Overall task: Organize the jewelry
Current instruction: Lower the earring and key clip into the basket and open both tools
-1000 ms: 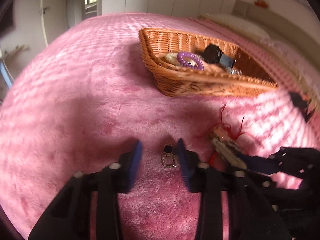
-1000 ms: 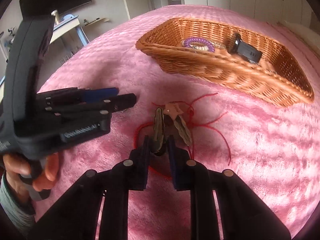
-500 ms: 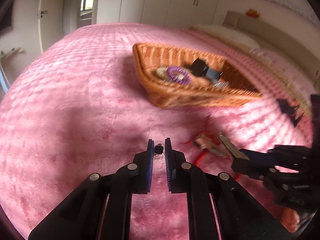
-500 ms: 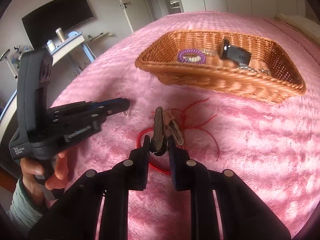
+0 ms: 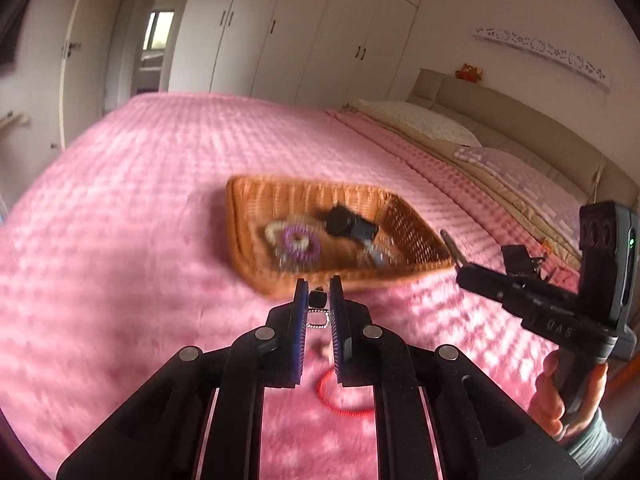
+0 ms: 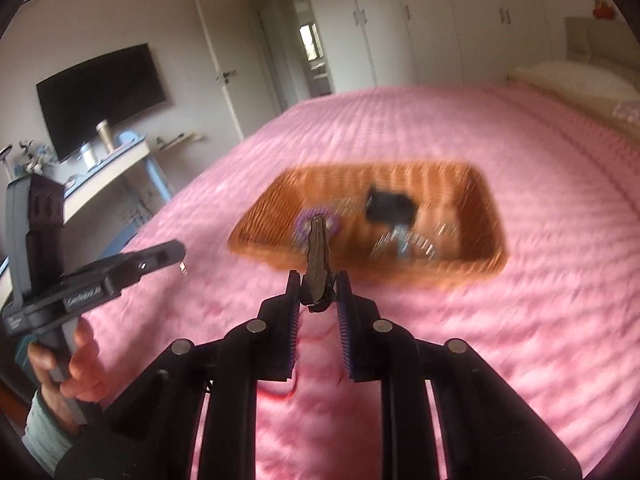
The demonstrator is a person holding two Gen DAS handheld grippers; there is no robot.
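Observation:
My left gripper is shut on a small earring with a black stone and a sparkly square drop, held above the pink bed short of the wicker basket. My right gripper is shut on a grey pendant on a red cord, lifted in front of the basket. The cord's red loop trails on the bed. The basket holds a purple coil bracelet, a black watch and a silver chain. The right gripper also shows in the left wrist view, the left in the right wrist view.
The pink bedspread covers the whole bed. Pillows and the headboard lie to the right. White wardrobes stand behind. A television and a desk are at the left.
Both grippers have lifted off the bed with their pieces and moved toward the basket. The pendant now hangs clear of the bedspread, its cord trailing.

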